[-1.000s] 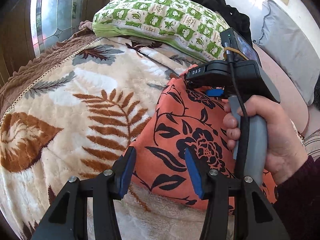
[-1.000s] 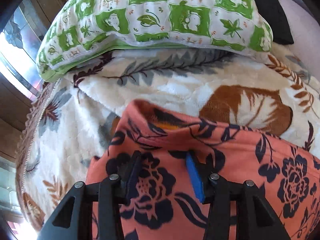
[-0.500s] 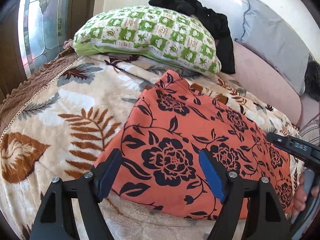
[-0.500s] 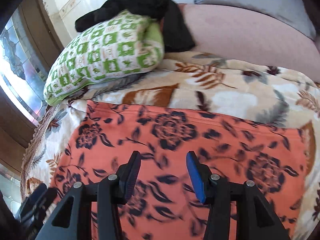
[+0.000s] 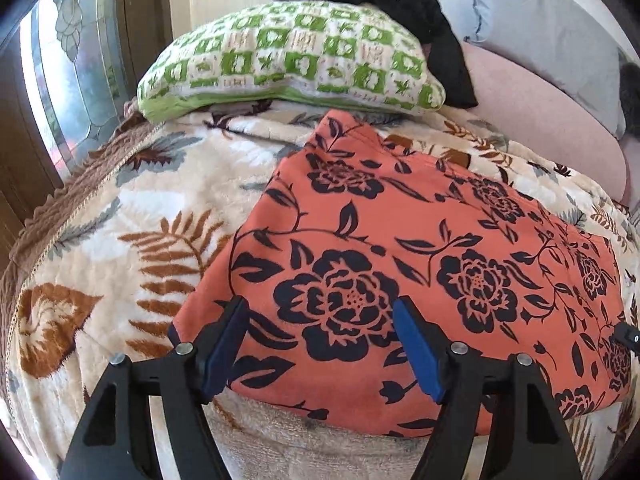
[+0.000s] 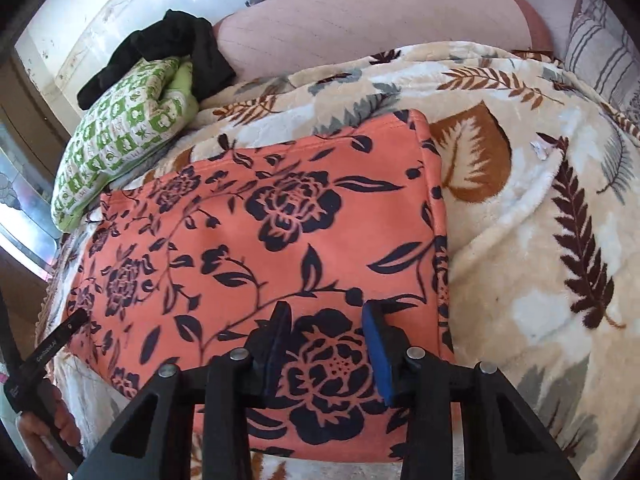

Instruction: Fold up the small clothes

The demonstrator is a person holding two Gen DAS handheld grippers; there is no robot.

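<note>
An orange garment with a black flower print lies folded flat as a rectangle on a leaf-patterned blanket. It also shows in the right wrist view. My left gripper is open and empty, above the garment's near left corner. My right gripper is open and empty, above the garment's near right part. The other tool's edge shows at the left of the right wrist view.
A green checked pillow lies beyond the garment, with a black cloth on it. A pink bolster and a grey pillow lie at the back. A window is on the left.
Both grippers have pulled back from the garment toward me. The right gripper has moved away from the far edge to the near right side. The left jaws have opened wider.
</note>
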